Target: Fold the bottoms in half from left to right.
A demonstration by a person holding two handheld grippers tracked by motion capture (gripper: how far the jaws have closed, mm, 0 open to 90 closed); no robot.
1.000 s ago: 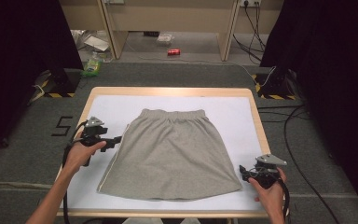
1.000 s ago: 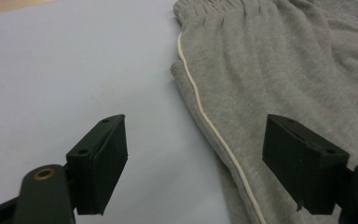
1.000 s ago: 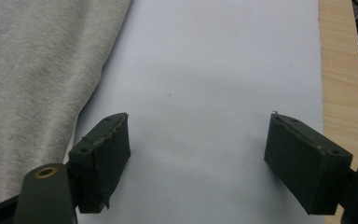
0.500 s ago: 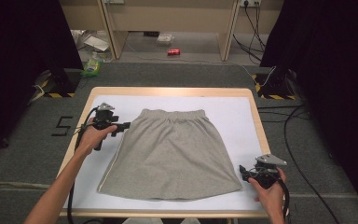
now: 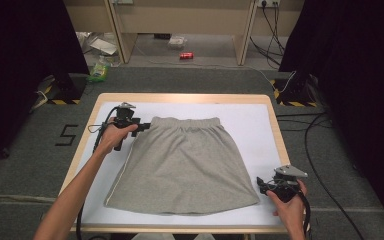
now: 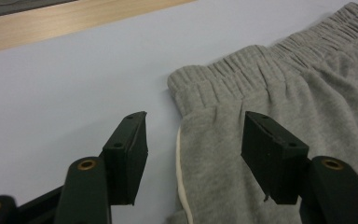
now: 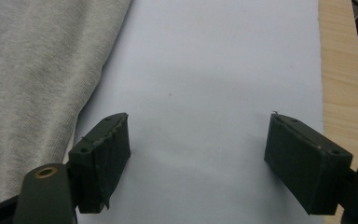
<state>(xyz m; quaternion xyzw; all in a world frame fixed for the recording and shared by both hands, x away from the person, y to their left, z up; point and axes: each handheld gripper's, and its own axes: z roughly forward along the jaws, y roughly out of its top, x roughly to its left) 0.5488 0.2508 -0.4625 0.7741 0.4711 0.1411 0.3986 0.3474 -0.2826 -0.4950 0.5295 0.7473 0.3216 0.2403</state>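
**Left hand-held gripper at skirt's waistband corner, right one parked**

High view: grey skirt lies flat on the white sheet that covers the bench, waistband toward the far edge, hem toward the person. Left hand-held gripper sits at the skirt's far left corner, right by the waistband end. Right hand-held gripper rests on the sheet just beside the skirt's near right hem corner, not on the cloth. Red can on the floor past the bench.

Left gripper view: jaws part open and have just been closing. They straddle the skirt's side edge below the waistband: one jaw over bare sheet, the other over grey cloth. The white side seam runs between them. Pads not pressing on the fabric yet.

Right gripper view: jaws wide, nothing between them but bare white sheet. Skirt edge lies off past one jaw; wooden bench edge runs along the other side.
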